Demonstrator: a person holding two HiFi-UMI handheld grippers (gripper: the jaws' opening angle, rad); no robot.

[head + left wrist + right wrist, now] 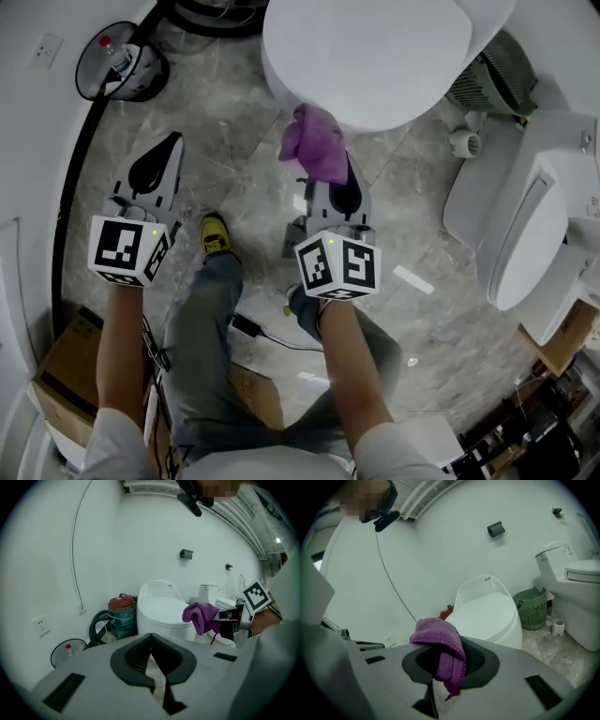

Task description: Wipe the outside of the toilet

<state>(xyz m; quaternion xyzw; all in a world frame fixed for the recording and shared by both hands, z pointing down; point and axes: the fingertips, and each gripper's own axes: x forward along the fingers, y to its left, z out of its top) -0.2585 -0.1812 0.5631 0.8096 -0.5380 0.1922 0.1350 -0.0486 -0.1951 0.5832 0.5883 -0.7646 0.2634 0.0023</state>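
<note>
We clamp the purple cloth (pixel 316 141) in the right gripper (pixel 333 183) near the toilet's (pixel 375 56) six o'clock edge, ready for wiping, while the left gripper (pixel 161 164) is clenched empty.

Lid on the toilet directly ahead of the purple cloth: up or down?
Down. The lid reads as one unbroken white top in the head view, no opening showing; both gripper views show it flat.

In the head view the toilet (pixel 375 56) is cut off by the top edge. Beside it, the tips of the right gripper (pixel 336 183) are covered by the purple cloth (pixel 317 142). In the right gripper view the vacuum cleaner (pixel 444 613) is mostly hidden behind the toilet.
</note>
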